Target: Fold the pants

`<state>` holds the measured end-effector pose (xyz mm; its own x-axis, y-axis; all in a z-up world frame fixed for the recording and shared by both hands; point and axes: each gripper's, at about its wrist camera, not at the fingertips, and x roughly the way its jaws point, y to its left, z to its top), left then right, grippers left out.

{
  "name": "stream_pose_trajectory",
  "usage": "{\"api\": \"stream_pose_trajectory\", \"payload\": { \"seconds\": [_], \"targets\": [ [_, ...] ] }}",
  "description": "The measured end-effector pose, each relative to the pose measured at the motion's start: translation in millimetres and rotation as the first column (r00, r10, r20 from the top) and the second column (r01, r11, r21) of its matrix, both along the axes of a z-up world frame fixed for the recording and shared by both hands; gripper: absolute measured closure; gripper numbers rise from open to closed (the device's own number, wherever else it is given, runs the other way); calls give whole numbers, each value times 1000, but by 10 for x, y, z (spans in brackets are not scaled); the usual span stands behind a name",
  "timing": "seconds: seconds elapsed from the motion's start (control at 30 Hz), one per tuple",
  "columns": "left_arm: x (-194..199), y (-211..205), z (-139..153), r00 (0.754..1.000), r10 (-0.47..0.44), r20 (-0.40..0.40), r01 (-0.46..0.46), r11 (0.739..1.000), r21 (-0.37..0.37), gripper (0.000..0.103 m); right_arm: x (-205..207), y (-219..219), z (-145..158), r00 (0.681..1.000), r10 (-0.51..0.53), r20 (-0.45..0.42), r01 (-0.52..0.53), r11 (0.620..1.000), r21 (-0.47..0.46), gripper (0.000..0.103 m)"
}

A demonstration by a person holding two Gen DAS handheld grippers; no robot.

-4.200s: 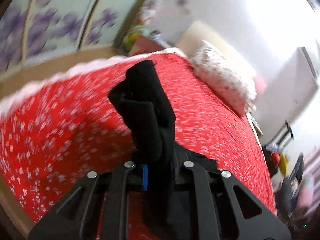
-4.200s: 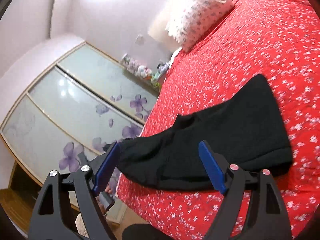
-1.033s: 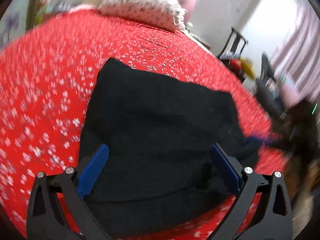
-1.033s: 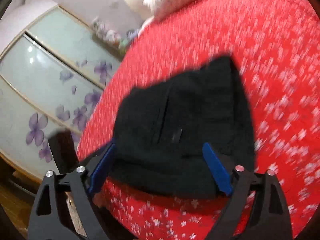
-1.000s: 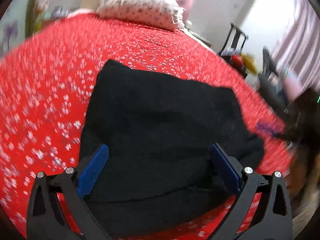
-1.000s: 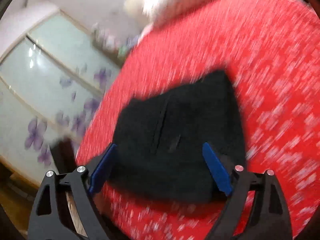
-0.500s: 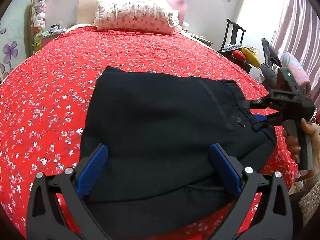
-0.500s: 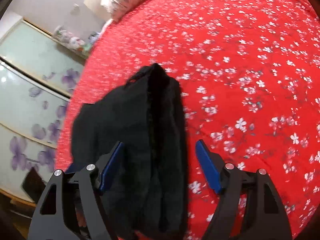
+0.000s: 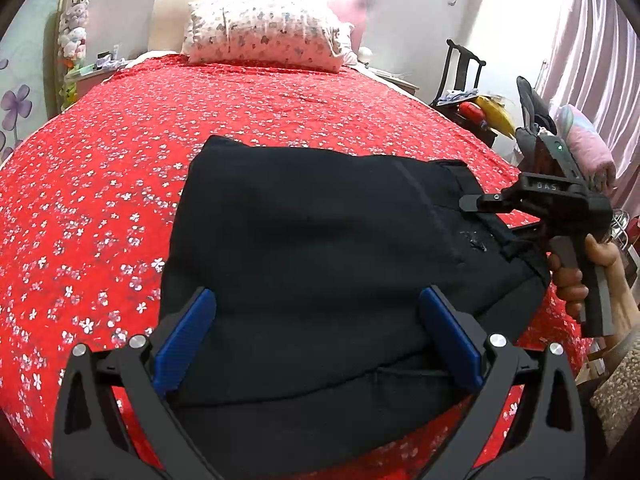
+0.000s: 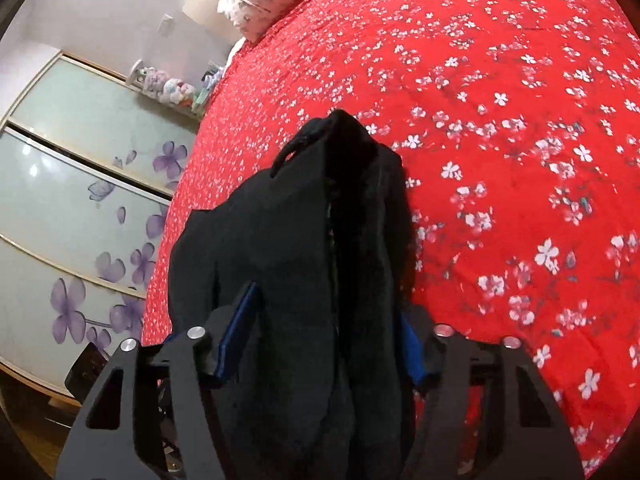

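Note:
Black pants [image 9: 320, 240] lie folded into a thick block on the red flowered bedspread [image 9: 100, 200]. My left gripper [image 9: 316, 340] hovers open over the block's near edge, its blue pads [image 9: 184, 336] wide apart and clear of the cloth. At the block's right edge a hand [image 9: 568, 276] holds my right gripper [image 9: 492, 220]. In the right wrist view that edge of the pants [image 10: 280, 240] stands as a thick ridge between the jaws of the right gripper [image 10: 328, 308]. The jaws are closing, and the blue pads [image 10: 240, 328] touch the cloth on both sides.
A flowered pillow [image 9: 264, 36] lies at the head of the bed. A dark chair [image 9: 460, 68] with clutter and a pink bundle [image 9: 588, 148] stand off the right side. Glass wardrobe doors [image 10: 80, 200] with purple flowers run along the left side.
The right gripper has come down, rolled onto the pants' right edge and narrowed its jaws around it. The left gripper, earlier shut on the lifted pants, stays open over them.

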<state>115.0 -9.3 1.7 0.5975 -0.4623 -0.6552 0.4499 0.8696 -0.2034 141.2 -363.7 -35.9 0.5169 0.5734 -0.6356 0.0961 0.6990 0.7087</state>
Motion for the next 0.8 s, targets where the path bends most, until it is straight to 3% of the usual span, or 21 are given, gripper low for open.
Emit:
{"api": "stream_pose_trajectory", "payload": {
  "seconds": [0.1,0.17,0.23,0.33,0.43,0.53,0.7,0.8],
  "targets": [
    [-4,56,30,1000,3,-5,-3,999,-44,2,-28,-31,38,1000,-5,24,4,1000,14,58],
    [0,153,78,1000,5,-22,-8,993,-120,2,-80,-45,114,998,0,59,-1,1000,13,64],
    [24,325,127,999,8,-53,-21,968,-249,2,-94,14,232,994,15,104,-15,1000,0,68],
    [138,664,172,991,64,-116,-107,905,-411,2,-127,224,489,975,79,207,-70,996,-47,70],
    [280,900,190,978,133,-161,-193,870,-454,2,-216,428,674,943,155,294,-130,986,-103,70],
    [475,1086,179,961,178,-212,-260,841,-474,2,-200,480,675,945,151,290,-116,984,-135,70],
    [747,1077,75,943,161,-290,-275,867,-416,2,-155,373,561,962,116,249,-88,989,-119,70],
    [855,955,-50,928,52,-369,-223,871,-439,2,-165,341,530,965,108,241,-81,990,-117,70]
  ]
}}
